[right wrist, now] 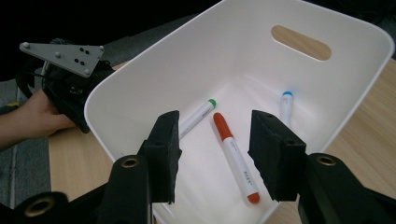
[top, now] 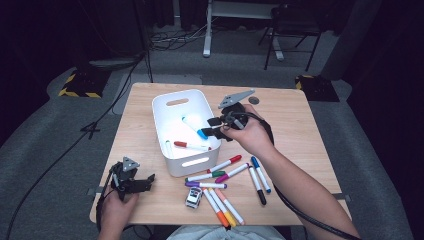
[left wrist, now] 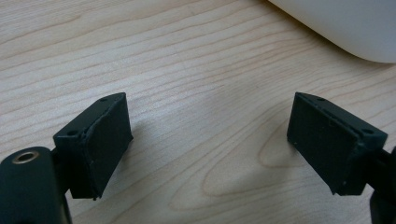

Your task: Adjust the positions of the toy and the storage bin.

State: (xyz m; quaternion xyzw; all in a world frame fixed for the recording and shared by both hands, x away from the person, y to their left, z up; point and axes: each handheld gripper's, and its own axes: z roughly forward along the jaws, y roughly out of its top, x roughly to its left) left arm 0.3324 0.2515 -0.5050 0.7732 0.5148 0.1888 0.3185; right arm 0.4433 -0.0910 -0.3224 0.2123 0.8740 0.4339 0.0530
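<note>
We hold the right tongs (top: 212,127) apart and empty over the white bin's (top: 165,107) three o'clock rim, above the red-capped marker (right wrist: 235,156) lying inside, while our left tongs (top: 145,181) rest apart on the tabletop (top: 295,130) at the bin's seven o'clock.

White bin (top: 172,137) stands mid-worktop (top: 295,130), walls upright, mouth open from above. Inside it three markers lie flat: red (right wrist: 236,158), green-capped (right wrist: 198,116), blue-capped (right wrist: 286,105), with bare floor between them. Right gripper (top: 212,127) hangs over the bin's right rim. Front of the bin: loose markers (top: 227,187) and a small toy car (top: 194,197) crowd the near edge. Left gripper (top: 145,181) sits at the near-left corner, bare wood between its fingers (left wrist: 105,140). Right and far strips of the worktop lie free except for a small dark disc (top: 254,100).
</note>
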